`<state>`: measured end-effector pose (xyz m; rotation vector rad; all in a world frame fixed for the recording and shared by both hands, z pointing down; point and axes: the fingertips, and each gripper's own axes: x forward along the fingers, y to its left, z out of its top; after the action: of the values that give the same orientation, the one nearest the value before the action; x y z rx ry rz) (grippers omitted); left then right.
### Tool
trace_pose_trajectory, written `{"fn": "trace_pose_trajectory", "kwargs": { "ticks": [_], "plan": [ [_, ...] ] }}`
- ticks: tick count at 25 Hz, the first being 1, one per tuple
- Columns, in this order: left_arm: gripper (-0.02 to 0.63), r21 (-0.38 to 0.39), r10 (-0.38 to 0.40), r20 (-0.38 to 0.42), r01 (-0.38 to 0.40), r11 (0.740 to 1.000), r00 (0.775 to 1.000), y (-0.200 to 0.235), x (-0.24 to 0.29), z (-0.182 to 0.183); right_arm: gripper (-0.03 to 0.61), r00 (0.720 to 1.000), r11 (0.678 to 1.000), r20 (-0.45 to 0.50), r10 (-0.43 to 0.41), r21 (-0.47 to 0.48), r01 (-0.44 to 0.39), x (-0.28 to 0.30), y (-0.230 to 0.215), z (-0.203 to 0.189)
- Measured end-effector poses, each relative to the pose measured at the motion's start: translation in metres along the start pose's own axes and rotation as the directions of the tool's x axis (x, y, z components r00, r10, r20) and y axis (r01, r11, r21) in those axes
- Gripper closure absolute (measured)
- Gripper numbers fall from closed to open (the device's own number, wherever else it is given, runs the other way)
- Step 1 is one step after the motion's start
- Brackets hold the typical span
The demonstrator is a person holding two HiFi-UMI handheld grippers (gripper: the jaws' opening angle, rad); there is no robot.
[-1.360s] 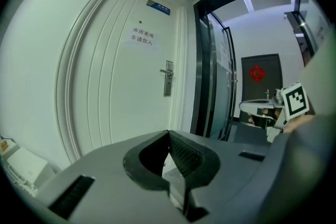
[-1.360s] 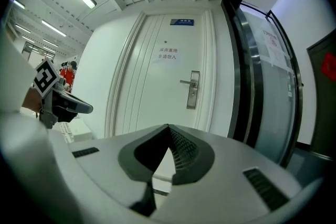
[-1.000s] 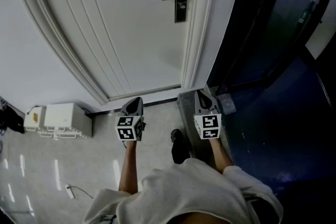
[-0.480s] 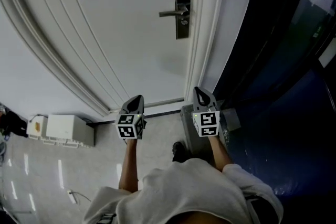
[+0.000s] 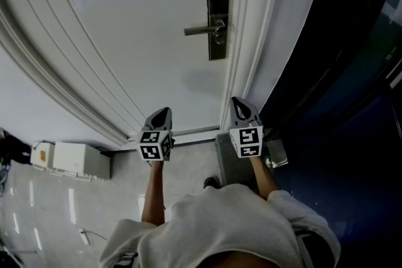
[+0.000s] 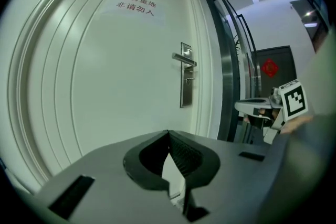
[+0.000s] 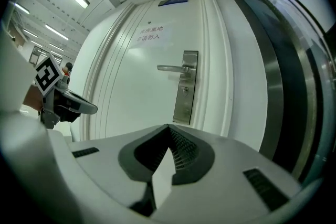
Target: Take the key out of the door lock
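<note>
Fingers (image 6: 185, 155) of left gripper (image 6: 168, 134) and right gripper (image 7: 168, 127) meet, empty. Door lock (image 5: 218, 23) stands well apart; its key is too small to make out.

We see a pale, glossy floor (image 5: 44, 216) running up to the wall. A white box (image 5: 75, 160) sits on it against the wall, with a smaller white unit (image 5: 39, 154) just beside its left end. Nearer us lies what may be a small plug with a thin cable (image 5: 88, 236). A dark shoe (image 5: 211, 182) stands beside a grey block (image 5: 227, 157).

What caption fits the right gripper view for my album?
Closed right gripper faces a white panelled door with a silver metal lever handle and lock plate.
</note>
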<state>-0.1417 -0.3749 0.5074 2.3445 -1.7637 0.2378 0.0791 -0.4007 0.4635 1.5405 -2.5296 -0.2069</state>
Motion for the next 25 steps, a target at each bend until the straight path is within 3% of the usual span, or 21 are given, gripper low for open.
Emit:
{"fn": "trace_pose_trajectory", "kwargs": {
  "ticks": [12, 19, 25],
  "plan": [
    [0.595, -0.008, 0.024, -0.009, -0.024, 1.000, 1.000, 0.019, 0.053, 0.011, 0.555, 0.999, 0.999, -0.004, 0.041, -0.012, -0.042, 0.065, -0.021, -0.001],
    [0.595, -0.023, 0.014, -0.036, -0.015, 1.000, 0.999, 0.031, 0.064, -0.001, 0.555, 0.998, 1.000, -0.052, 0.028, -0.006, -0.028, 0.076, -0.017, -0.019],
    [0.595, -0.014, -0.015, -0.027, 0.015, 1.000, 1.000, 0.050, 0.075, 0.010, 0.555, 0.997, 1.000, -0.074, -0.014, -0.027, 0.012, 0.088, -0.014, -0.016]
  ]
}}
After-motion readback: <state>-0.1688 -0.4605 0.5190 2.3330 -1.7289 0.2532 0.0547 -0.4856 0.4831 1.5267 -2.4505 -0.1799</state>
